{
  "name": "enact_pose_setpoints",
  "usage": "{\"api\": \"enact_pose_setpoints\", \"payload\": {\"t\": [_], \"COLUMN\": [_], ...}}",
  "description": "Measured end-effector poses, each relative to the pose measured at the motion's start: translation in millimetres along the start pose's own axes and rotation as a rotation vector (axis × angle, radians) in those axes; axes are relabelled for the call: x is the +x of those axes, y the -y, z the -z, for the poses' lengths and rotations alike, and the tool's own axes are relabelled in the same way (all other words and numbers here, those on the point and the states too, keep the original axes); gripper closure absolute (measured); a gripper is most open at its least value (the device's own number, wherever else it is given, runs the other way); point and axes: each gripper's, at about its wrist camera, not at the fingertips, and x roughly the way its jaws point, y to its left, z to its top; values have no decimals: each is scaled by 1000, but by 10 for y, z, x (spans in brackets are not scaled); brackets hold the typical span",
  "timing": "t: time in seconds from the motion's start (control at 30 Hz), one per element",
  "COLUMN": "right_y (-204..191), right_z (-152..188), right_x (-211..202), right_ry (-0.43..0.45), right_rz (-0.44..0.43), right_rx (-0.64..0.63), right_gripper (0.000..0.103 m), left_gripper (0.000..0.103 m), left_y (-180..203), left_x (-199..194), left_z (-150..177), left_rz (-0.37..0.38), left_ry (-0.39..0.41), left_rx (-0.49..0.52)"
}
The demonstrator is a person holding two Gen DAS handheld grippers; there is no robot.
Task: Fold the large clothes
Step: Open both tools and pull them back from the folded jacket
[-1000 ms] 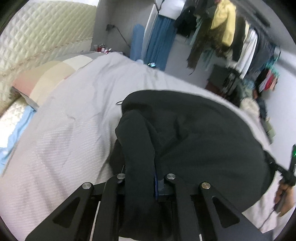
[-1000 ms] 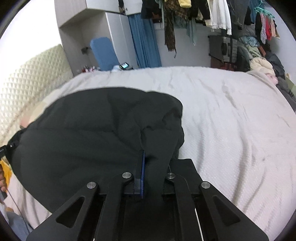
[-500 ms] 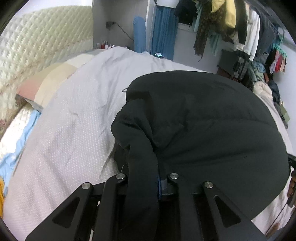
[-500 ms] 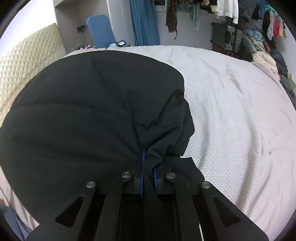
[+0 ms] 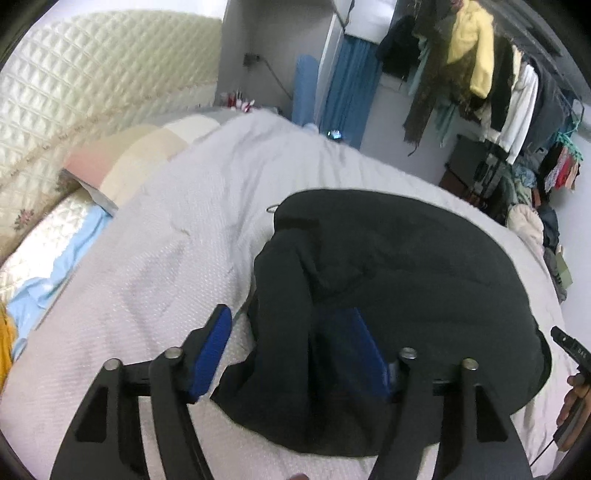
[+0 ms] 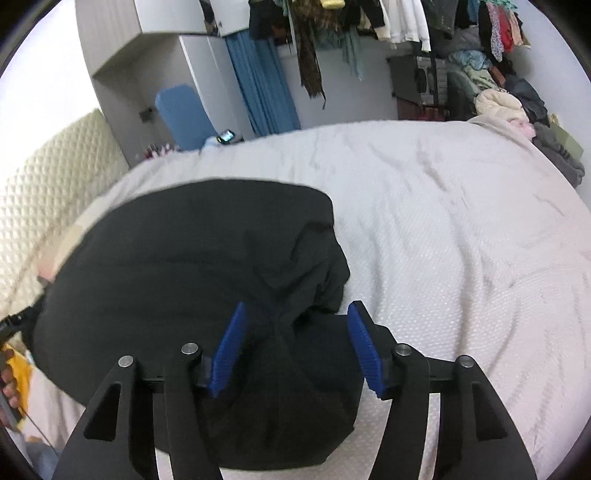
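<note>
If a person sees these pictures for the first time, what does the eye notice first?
First, the black garment, lying bunched on the pale bedspread at the near edge of the bed. Next, the blue-padded fingers of the left gripper and the right gripper, spread open around its bunched edge. Behind, a crowded clothes rack.

Bed (image 6: 461, 229) w/ white quilt; black garment (image 6: 184, 266) & pillow (image 5: 122, 162) on top.
</note>
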Motion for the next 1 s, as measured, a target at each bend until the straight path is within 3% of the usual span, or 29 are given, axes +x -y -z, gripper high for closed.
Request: {"api": "enact_pose_setpoints", "payload": {"t": [0.1,0.2,0.33,0.67,0.73,1.0], "right_y": [-124,-216,-300,-857,-981,-1232], "right_z": [-30,-111,-236,-436,-417,-209], "right_x": [-224,-489,-869,-1874,-2059,-2571], "right_ry": [43,97,168,357,395,490], "right_rz": [-8,-20,-70,-100,-125,-211], "right_rx": [-29,-44,-47,-176,-192,-220], "right_gripper": [26,17,0,0,0,0], "left_gripper": [30,19,19,12,0,0], "left_y": [33,116,292,774,871,1205], "left_x": [-221,-516,-965,-2050,-2223,-3046], "left_z": [-26,-88,-187,-254,-235,11], "left_rz": [31,31,50,60,77,118], "left_ry": [6,42,82,240,259,380], "left_rx": [-8,-2,30,121,138,189]}}
